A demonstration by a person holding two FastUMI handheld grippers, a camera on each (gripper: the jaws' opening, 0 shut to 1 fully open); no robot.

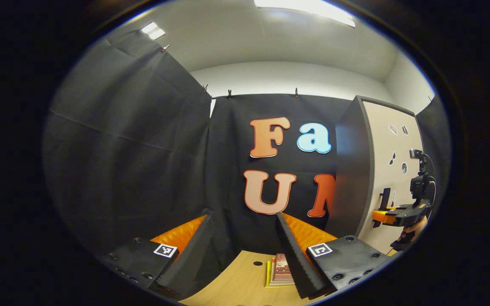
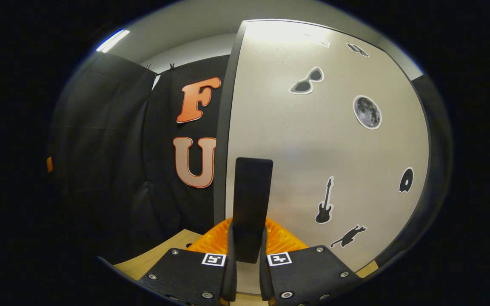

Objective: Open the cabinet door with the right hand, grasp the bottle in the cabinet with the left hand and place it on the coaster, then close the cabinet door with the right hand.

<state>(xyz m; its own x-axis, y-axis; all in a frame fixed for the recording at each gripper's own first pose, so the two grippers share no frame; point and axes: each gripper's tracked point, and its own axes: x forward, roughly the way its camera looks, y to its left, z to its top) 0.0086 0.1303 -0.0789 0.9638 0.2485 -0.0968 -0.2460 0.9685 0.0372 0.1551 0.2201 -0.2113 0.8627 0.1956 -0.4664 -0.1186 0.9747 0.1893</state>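
Closest to the lens in the right gripper view, the right gripper (image 2: 247,259) has its two fingers drawn in tight on the dark upright handle (image 2: 251,199) of the cabinet door (image 2: 313,140), one finger pressing each side of it, so the grip looks firm. From the left gripper view that same gripper (image 1: 391,214) shows off to the side, held by a hand (image 1: 411,236) and meeting the handle on the pale door face. Judging by how flat the door sits against the cabinet's dark side panel (image 1: 347,170), it appears shut or barely cracked, so the task seems to be at its very first step: handle taken, pull not yet made. Everything else is left to do: swinging the door out, lifting the bottle, setting it on the coaster, and shutting the door. Behind that door the bottle is hidden, and I cannot tell where inside it stands. Spread wide with nothing between its fingers, the left gripper (image 1: 245,250) hangs over the wooden table (image 1: 236,280). On the table just ahead of it lies a small flat stack like books (image 1: 280,272); whether the coaster is among it I cannot say. Stickers dot the door face, among them a guitar (image 2: 324,201) and a moon (image 2: 367,112). For now the closed door itself blocks the left gripper's way to the bottle.
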